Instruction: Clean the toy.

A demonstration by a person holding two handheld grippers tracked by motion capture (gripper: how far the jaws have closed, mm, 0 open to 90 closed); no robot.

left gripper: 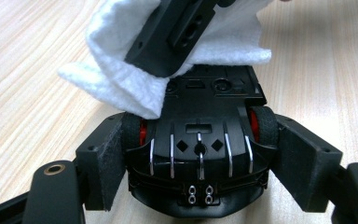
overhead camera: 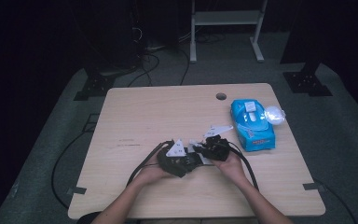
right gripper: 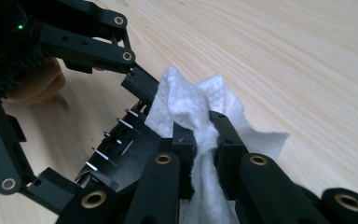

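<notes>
- High view: at the near middle of the table (overhead camera: 135, 116), the left gripper (overhead camera: 189, 159) and the right gripper (overhead camera: 199, 150) meet tip to tip. What they hold is too small to read here. A blue wipes pack (overhead camera: 252, 124) lies well apart at the right, which neither gripper view takes in.
- Left gripper view: the left gripper (left gripper: 200, 156) clamps a black toy car (left gripper: 198, 158) by its wheels, underside up, just above the wood. The right gripper's jaw presses a white wipe (left gripper: 121, 79) onto the car's far end. I judge the step to be wiping the car's underside.
- Right gripper view: the right gripper (right gripper: 204, 140) is pinched tight on the bunched wipe (right gripper: 191, 105), a grip the other views leave unclear. The wipe touches the car (right gripper: 116, 154). The next move calls for dragging the wipe along the ribbed underside while the left grip holds firm.
</notes>
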